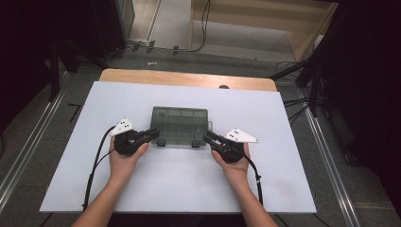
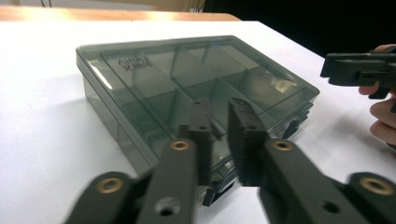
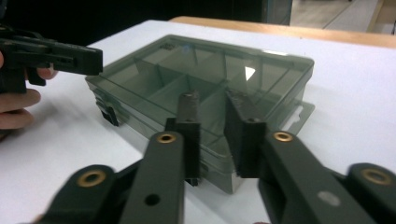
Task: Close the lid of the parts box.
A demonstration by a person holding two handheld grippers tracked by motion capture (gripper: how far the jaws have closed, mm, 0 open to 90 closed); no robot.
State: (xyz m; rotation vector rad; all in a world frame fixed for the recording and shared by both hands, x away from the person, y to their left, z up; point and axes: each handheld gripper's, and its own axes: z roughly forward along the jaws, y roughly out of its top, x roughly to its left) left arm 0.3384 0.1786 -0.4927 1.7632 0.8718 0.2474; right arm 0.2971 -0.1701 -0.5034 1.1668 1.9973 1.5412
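A smoky transparent compartment box [image 1: 179, 124] lies shut in the middle of the white board, its two dark latches facing me. My left gripper [image 1: 155, 134] sits at the box's front left corner, pointing right. Its jaws stand a narrow gap apart with nothing between them [image 2: 219, 109], just above the box [image 2: 187, 79]. My right gripper [image 1: 206, 137] sits at the front right corner, pointing left and up. Its jaws [image 3: 212, 100] are likewise slightly apart and hold nothing, over the box [image 3: 205, 70]. Each gripper view also catches the other gripper: the right one [image 2: 329, 69], the left one [image 3: 98, 60].
The white board [image 1: 142, 184] covers a wooden table whose far edge [image 1: 189, 78] shows at the back. Cables trail from both grippers toward the front edge. Metal rails [image 1: 28, 146] run along the floor on both sides, with dark stands and cables beyond.
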